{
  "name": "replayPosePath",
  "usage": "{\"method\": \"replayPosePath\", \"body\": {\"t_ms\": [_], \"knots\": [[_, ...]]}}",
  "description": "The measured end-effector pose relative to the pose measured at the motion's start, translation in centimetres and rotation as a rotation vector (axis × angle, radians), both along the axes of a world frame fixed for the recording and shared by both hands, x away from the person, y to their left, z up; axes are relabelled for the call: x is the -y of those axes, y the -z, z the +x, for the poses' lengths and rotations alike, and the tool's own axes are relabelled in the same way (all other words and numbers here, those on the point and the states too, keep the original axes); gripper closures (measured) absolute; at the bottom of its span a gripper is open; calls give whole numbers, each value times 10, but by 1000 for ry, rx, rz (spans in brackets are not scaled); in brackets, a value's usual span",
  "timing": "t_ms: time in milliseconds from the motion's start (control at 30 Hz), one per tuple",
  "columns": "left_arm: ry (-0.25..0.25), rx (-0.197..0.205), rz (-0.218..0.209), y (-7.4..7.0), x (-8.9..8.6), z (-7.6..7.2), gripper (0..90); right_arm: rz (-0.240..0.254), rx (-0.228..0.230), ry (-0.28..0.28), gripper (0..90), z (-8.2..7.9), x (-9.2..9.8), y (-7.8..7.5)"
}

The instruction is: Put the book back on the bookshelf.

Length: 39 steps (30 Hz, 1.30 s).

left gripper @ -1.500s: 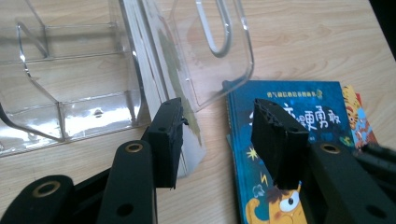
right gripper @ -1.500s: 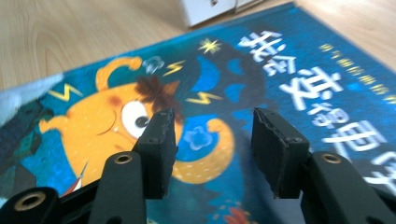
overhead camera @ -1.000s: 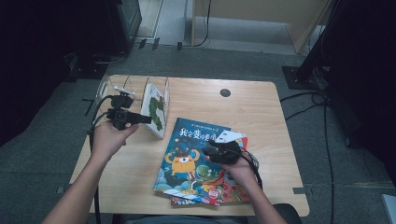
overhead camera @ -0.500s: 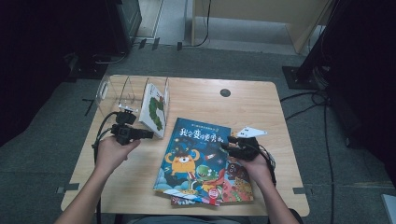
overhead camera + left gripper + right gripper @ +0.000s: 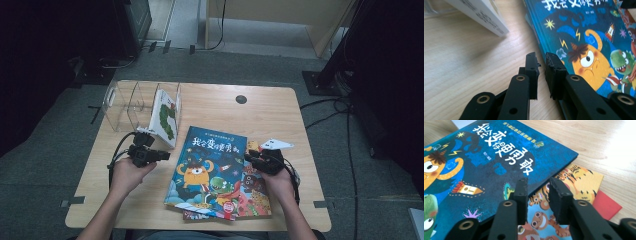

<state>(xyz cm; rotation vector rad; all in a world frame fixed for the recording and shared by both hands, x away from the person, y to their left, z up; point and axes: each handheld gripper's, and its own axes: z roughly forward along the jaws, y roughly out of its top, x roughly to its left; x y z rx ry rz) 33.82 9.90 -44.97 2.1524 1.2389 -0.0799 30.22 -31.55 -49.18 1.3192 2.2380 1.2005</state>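
Nearest the table's front edge, the person's two forearms are reaching in over the wooden table [image 5: 280,107]. The left hand [image 5: 127,175] is holding the left gripper [image 5: 162,156] low over bare wood, just to the left of the pile of books. In the left gripper view its jaws are standing only a narrow slit apart, with nothing between them, and the tips are hovering at the left edge of the blue picture book [image 5: 584,37].

The right hand [image 5: 279,182] is gripping the right gripper [image 5: 248,159], which is sitting over the right side of the pile. In the right gripper view its jaws are parted by a modest gap and holding nothing; they are hanging above the seam where the blue book's right edge is overlapping the tiger-patterned book [image 5: 571,182]. A red book [image 5: 607,206] is peeking out from under that one at the right.

The blue picture book [image 5: 210,167] is lying flat on top, its cover showing an orange monster and a green dinosaur.

Farther back on the left, a white book with a green caterpillar [image 5: 166,117] is standing tilted against the right end of a clear plastic divider rack [image 5: 122,100]. Beyond it, a dark round hole [image 5: 241,99] is sitting in the tabletop near the far edge.
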Motion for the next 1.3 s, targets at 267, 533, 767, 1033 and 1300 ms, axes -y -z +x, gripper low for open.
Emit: {"method": "replayPosePath", "body": {"t_ms": [267, 533, 767, 1033, 1300], "knots": [[-4, 1, -24, 11, -4, -10, 851, -17, -51, -23, 829, -4, -2, 6], [21, -13, -10, 23, 1, -25, 854, -24, -32, -24, 852, -5, -7, 7], [17, -18, -4, 27, 3, -28, 856, -23, -31, -23, 853, -2, -9, 7], [28, -21, 9, 33, 12, -33, 884, -18, -37, -27, 852, 2, -11, 7], [36, -27, -6, 33, 19, -39, 900, -9, -33, 2, 877, 5, -10, 8]]}}
